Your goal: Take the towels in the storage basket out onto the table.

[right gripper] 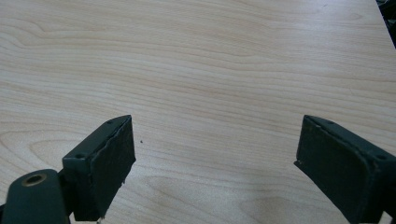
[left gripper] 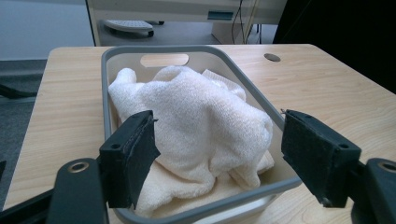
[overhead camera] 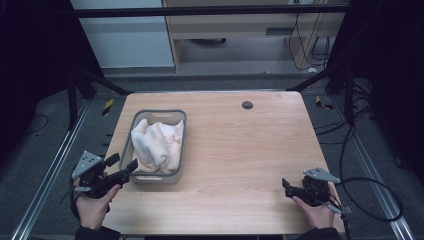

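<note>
Nearest the camera, the wooden counter (overhead camera: 235, 150) is seen with a grey basket (overhead camera: 138, 115) set on its left half, and a crumpled white towel (overhead camera: 157, 145) is held inside it. At the basket's near rim the left gripper (overhead camera: 125, 164) is poised, fingers (left gripper: 130, 156) spread apart, nothing gripped. Well apart, the right gripper (overhead camera: 286, 186) is held over bare wood, fingers (right gripper: 100, 168) likewise parted.

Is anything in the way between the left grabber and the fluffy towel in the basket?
Nothing visible blocks it. The left gripper is open at the near end of the grey basket, and the white towel lies heaped above the rim, straight ahead between the jaws.
</note>
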Action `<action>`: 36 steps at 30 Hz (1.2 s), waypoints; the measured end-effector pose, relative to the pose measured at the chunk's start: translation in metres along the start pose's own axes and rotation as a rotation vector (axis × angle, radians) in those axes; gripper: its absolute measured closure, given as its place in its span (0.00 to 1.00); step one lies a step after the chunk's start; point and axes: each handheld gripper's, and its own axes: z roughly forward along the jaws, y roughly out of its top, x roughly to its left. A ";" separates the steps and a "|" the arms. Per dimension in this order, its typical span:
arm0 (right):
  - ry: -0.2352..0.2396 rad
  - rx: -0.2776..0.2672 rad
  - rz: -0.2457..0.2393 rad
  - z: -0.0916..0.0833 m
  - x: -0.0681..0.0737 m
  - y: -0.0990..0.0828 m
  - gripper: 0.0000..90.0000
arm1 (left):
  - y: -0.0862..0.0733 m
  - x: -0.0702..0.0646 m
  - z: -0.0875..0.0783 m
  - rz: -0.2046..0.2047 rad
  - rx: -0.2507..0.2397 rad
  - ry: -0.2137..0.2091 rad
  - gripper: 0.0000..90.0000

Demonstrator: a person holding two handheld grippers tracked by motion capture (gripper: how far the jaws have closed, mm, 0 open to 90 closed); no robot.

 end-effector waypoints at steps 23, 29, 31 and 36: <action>0.000 0.002 -0.003 0.000 -0.001 0.000 0.12 | 0.030 -0.006 0.016 0.017 0.013 -0.005 0.29; -0.001 0.004 -0.007 0.001 -0.001 0.000 0.12 | 0.037 -0.009 0.024 0.028 0.025 0.000 0.29; -0.001 0.005 -0.006 0.001 -0.001 0.000 0.12 | 0.038 -0.010 0.027 0.032 0.032 0.003 0.29; 0.000 0.004 -0.006 0.001 -0.001 0.000 0.12 | 0.040 -0.012 0.035 0.036 0.047 0.011 0.29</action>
